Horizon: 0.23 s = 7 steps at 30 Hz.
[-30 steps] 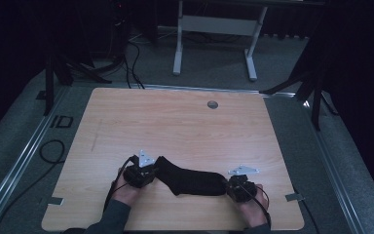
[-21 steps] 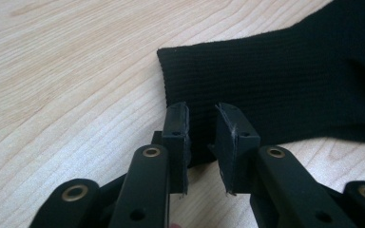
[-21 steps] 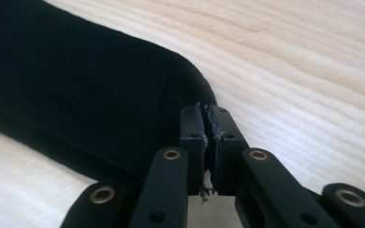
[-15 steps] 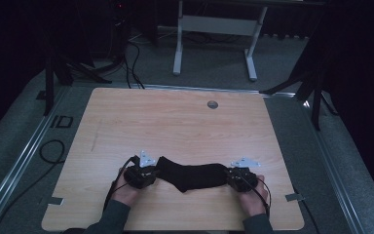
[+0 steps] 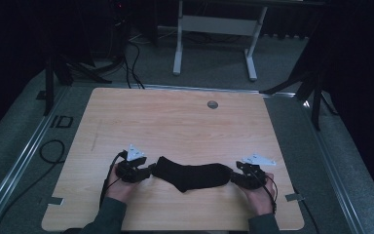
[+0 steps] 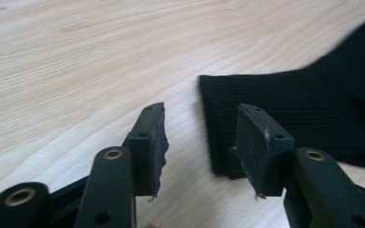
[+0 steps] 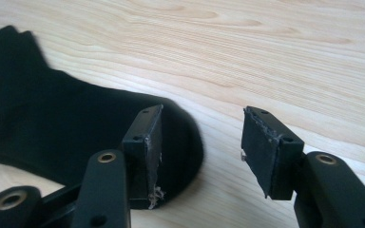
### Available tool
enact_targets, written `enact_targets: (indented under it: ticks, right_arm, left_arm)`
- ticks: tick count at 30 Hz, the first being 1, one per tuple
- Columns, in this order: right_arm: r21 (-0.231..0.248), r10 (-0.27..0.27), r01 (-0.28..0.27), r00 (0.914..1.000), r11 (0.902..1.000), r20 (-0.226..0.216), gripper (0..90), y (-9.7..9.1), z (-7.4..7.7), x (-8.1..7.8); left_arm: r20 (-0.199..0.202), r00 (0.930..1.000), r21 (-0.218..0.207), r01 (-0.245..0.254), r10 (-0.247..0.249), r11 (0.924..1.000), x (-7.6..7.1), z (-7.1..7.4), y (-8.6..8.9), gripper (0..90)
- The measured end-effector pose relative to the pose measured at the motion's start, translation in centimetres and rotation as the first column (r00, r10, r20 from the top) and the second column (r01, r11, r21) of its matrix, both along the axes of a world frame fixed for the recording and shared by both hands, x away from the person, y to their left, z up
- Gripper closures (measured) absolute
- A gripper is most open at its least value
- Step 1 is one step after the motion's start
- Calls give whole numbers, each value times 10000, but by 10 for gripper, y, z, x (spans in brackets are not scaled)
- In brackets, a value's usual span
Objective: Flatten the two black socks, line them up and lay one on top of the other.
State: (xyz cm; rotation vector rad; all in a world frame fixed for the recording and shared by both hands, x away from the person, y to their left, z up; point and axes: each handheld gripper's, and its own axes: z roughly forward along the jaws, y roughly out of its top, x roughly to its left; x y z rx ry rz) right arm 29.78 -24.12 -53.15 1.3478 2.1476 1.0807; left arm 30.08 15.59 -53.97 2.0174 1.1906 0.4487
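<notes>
Legible writing: the letters "ID" (image 5: 61, 121) sit on the floor mat just off the table's (image 5: 175, 126) left edge. I find no brand or label on the sock or on either tool.

My left gripper (image 5: 146, 171) rests at the near left of the wooden table, in my left hand (image 5: 121, 187). Its jaws stand spread apart and have just been opening. In the left gripper view, the cuff edge of the black sock (image 6: 304, 114) lies flat on the wood by the right-hand pad (image 6: 254, 142); bare wood shows in the gap between the pads. Nothing is pinched.

The sock (image 5: 192, 174) lies stretched out sideways along the near edge of the table, between my two tools, slightly bowed, with its heel bulging toward me.

My right gripper (image 5: 237, 176) sits at the sock's right end, in my right hand (image 5: 259, 195). Its jaws are likewise parted and have just been opening. In the right gripper view, the rounded toe (image 7: 76, 133) lies beneath and beside the left-hand pad (image 7: 147, 152); the gap between the pads shows mostly wood. No grip.

Against the earlier high views: both tools were then closed on the sock's ends, and the sock hung taut between them. It now lies released, slack on the table. My right hand has drawn slightly outward.
</notes>
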Motion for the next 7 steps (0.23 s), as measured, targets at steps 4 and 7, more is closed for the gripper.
enact_targets:
  ticks: [4, 7]
  right_arm:
    - [60, -412, 413, 9990, 9991, -180, 479, -11, -4, 5]
    - [40, -652, 654, 9975, 9979, -276, 479, -18, -6, 9]
  left_arm:
    - [-88, 9990, 172, -448, 450, 9988, 5, -4, 5, 507]
    - [-124, 9972, 296, -733, 737, 9969, 8, -6, 8, 500]
